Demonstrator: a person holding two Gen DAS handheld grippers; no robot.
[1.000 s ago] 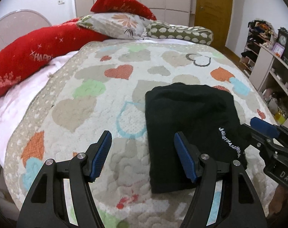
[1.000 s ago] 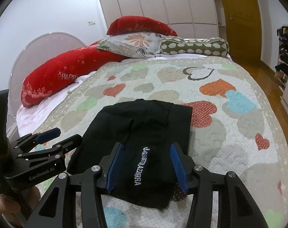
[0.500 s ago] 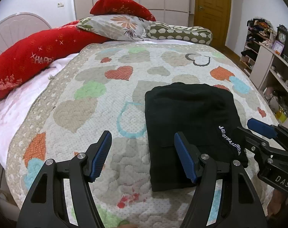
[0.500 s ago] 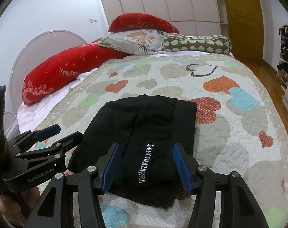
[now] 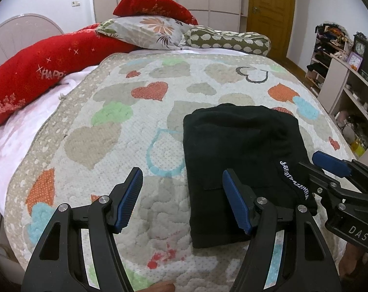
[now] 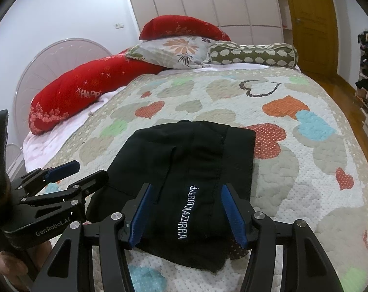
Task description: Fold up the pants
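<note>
Pants (image 6: 184, 170): lying folded on the bed (image 5: 135, 126); looking soft, light, floppy.
Hold: I'm favouring the near folded edge.
Left fingers (image 5: 181, 194): hanging apart, empty.
Right fingers (image 6: 188, 211): straddling cloth, apart.

Black pants (image 5: 242, 150), heart-patterned quilt (image 5: 135, 126)

White stitched lettering on the black pants (image 6: 184, 160) reads roughly "GROTTAZZURRA", running lengthwise toward six o'clock in the right wrist view; its first mark is unclear. The long red pillow (image 6: 86, 95) at ten o'clock carries "HAPP", the rest hidden. The left tool (image 6: 62, 177) body shows "GenRobot.AI". In the left wrist view, the right tool (image 5: 329, 168) body at four o'clock shows "DAS".
</note>
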